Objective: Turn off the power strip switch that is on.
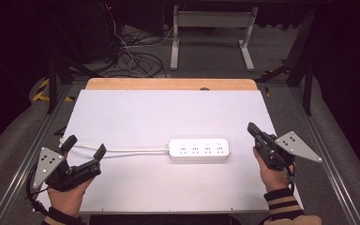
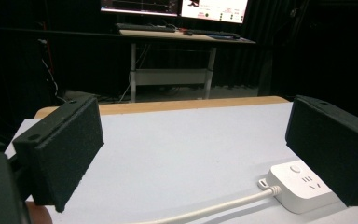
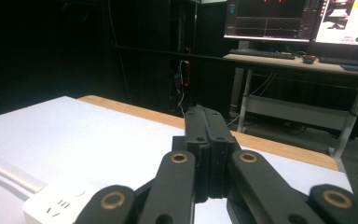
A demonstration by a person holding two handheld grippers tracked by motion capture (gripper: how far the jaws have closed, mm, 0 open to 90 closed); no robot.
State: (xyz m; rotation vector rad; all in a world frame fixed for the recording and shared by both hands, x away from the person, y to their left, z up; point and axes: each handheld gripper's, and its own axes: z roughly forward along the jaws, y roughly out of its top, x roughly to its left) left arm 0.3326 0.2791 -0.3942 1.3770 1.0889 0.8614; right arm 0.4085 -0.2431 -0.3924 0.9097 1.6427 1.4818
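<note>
A white power strip point(image 1: 199, 149) lies flat near the middle of the white table point(image 1: 168, 112), its white cord point(image 1: 122, 150) running left. My left gripper point(image 1: 85, 146) rests at the table's front left, open, its wide-apart jaws on either side of the cord. In the left gripper view the strip's end point(image 2: 298, 184) and the cord point(image 2: 214, 207) lie between the two black pads point(image 2: 65, 154). My right gripper point(image 1: 253, 130) sits at the front right, shut with nothing in it, to the right of the strip. The strip's corner point(image 3: 58, 205) appears low left in the right gripper view.
A wooden edge point(image 1: 171, 84) borders the table's far side. Beyond it stand a desk frame point(image 1: 211, 33) and tangled floor cables point(image 1: 131, 56). Monitors point(image 3: 303, 21) glow on a desk behind. Metal rails point(image 1: 328, 154) run along both table sides.
</note>
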